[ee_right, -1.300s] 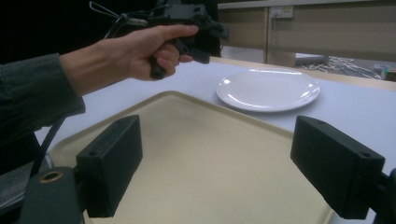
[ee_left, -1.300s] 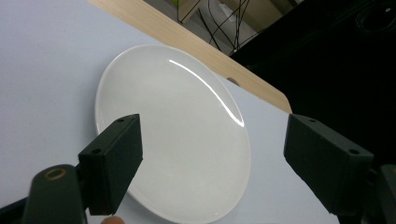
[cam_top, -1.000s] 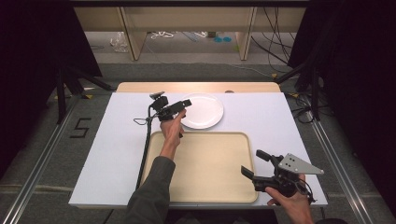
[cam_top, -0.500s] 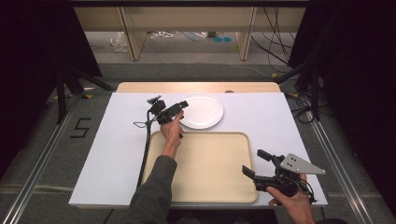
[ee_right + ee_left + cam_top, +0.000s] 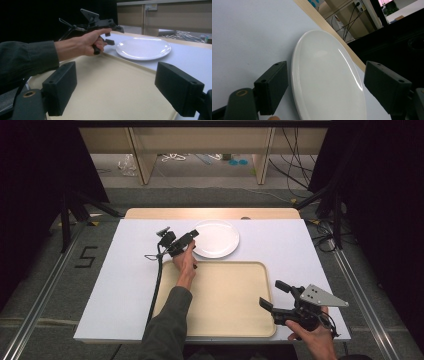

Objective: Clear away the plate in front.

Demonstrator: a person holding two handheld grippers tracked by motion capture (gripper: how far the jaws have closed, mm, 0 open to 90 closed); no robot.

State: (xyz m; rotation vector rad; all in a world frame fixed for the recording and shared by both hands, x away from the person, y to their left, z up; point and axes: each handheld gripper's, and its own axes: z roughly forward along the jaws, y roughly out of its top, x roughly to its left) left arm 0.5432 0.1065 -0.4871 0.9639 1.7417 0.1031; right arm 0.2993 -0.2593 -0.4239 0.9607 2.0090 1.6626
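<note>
The left gripper (image 5: 192,236) hovers at the left edge of a white plate (image 5: 216,238), its jaws spread wide and gripping nothing. The left gripper view shows what the high view cannot: the plate's (image 5: 327,80) rim runs up between the two black jaws, one jaw out over the white table cover (image 5: 244,37), the other over the plate's far side, neither pad touching the china. Whether the plate's edge sits fully between the jaws or just ahead of them cannot be told. The left hand (image 5: 185,262) holds the gripper's handle above the far left corner of a beige tray (image 5: 225,300), a dark sleeve (image 5: 167,325) trailing back to the near table edge.

The plate lies flat on the white cover, just beyond the tray's far rim and near the table's wooden back edge (image 5: 210,213). The right gripper view adds a side-on look: the plate (image 5: 143,48) rests level on the cover, with the left gripper (image 5: 111,35) poised at its rim and the hand (image 5: 85,45) wrapped around the grip.

The right gripper (image 5: 272,297), jaws likewise spread and empty, rests over the tray's near right corner, held by the right hand (image 5: 312,340), well apart from the plate. Its own view looks across the bare tray (image 5: 112,87).
</note>
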